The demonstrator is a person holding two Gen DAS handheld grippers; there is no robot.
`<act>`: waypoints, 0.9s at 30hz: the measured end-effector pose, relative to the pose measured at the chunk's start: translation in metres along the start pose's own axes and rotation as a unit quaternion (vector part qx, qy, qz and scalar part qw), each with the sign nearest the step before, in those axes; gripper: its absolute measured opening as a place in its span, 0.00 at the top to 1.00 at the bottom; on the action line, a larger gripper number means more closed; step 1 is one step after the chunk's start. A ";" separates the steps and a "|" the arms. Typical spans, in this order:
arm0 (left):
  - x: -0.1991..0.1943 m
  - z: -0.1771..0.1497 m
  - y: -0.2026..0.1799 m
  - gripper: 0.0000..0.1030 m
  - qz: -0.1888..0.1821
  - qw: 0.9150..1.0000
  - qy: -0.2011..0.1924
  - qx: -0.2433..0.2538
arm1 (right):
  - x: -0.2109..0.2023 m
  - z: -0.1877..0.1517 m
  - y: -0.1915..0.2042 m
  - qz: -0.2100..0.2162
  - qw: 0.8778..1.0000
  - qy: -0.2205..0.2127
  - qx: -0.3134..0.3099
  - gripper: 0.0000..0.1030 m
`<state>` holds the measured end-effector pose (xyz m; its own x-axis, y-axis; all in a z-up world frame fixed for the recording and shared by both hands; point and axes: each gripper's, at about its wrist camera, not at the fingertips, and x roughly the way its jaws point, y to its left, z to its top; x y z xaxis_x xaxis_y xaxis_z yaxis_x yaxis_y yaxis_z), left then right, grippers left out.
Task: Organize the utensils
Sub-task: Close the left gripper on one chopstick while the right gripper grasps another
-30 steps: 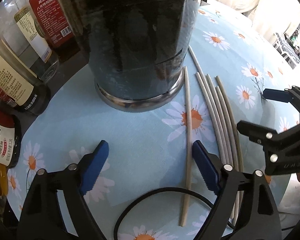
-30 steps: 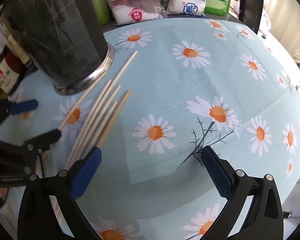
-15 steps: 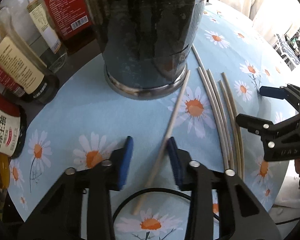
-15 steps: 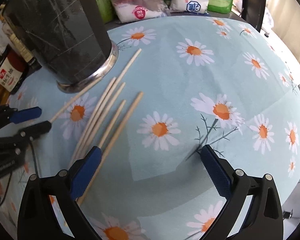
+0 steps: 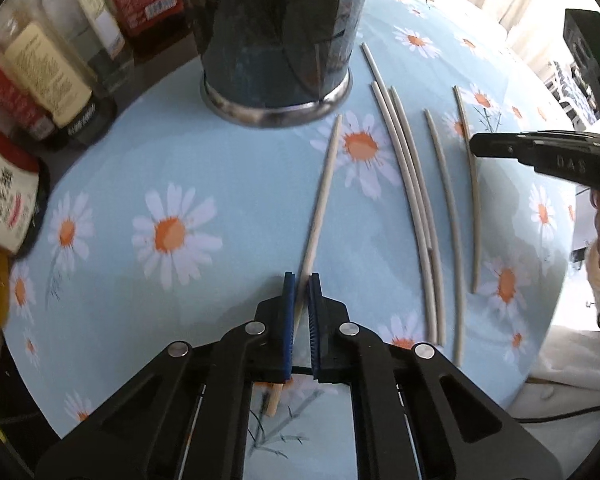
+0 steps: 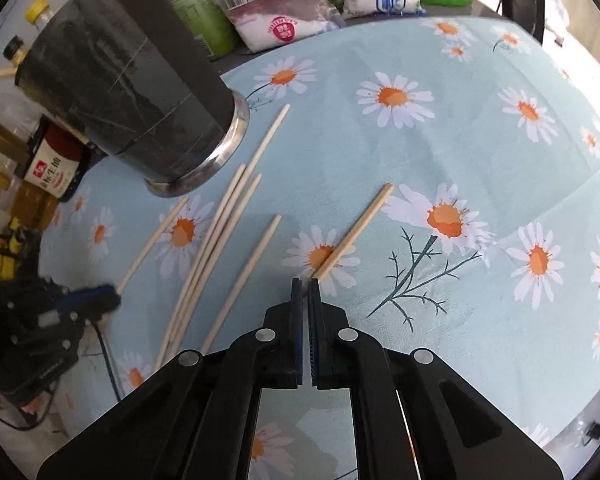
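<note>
gripping one chopstick [image 5: 325, 196] each, left gripper [image 5: 301, 280] and right gripper [image 6: 305, 284] clamped, should lift level toward the dark holder [image 5: 276, 36].

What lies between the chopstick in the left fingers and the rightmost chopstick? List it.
Four loose chopsticks on the daisy cloth: a bunch of three, then a single one. Both wrist views show it.

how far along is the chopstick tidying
Early on. Nothing is visibly done: the dark holder hides its contents. In hand: the left gripper is shut on the chopstick nearest the holder, and the right gripper on the outermost chopstick. Left: four loose chopsticks lie on the tablecloth, and the two gripped ones must go in.
</note>
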<state>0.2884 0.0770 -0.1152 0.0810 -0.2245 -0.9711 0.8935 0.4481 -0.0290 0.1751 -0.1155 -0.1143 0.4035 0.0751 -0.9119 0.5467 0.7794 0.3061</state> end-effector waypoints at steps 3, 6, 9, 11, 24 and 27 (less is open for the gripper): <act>-0.002 -0.012 0.006 0.94 -0.007 1.000 0.010 -0.015 | 0.002 0.004 -0.017 0.032 0.999 0.023 0.034 1.00; -0.005 -0.019 0.007 0.94 -0.004 1.000 0.019 -0.017 | 0.002 0.005 -0.024 0.044 0.998 0.020 0.044 1.00; -0.006 -0.020 0.005 0.95 -0.003 0.999 0.025 -0.019 | -0.004 0.000 -0.025 0.049 0.998 0.023 0.039 1.00; -0.008 -0.022 0.007 0.95 -0.003 0.999 0.026 -0.019 | -0.006 -0.001 -0.027 0.056 0.997 0.025 0.039 1.00; 0.004 -0.010 -0.011 0.94 0.010 1.000 0.018 -0.010 | -0.019 0.013 -0.023 0.044 0.996 0.041 0.069 0.62; 0.007 -0.009 -0.018 0.94 0.015 1.000 0.015 -0.003 | -0.019 0.019 -0.015 0.020 0.997 0.044 0.064 0.64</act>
<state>0.2688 0.0751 -0.1234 0.0947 -0.1844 -0.9783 0.8880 0.4599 -0.0007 0.1725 -0.1404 -0.0962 0.3634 0.1625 -0.9173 0.6231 0.6896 0.3690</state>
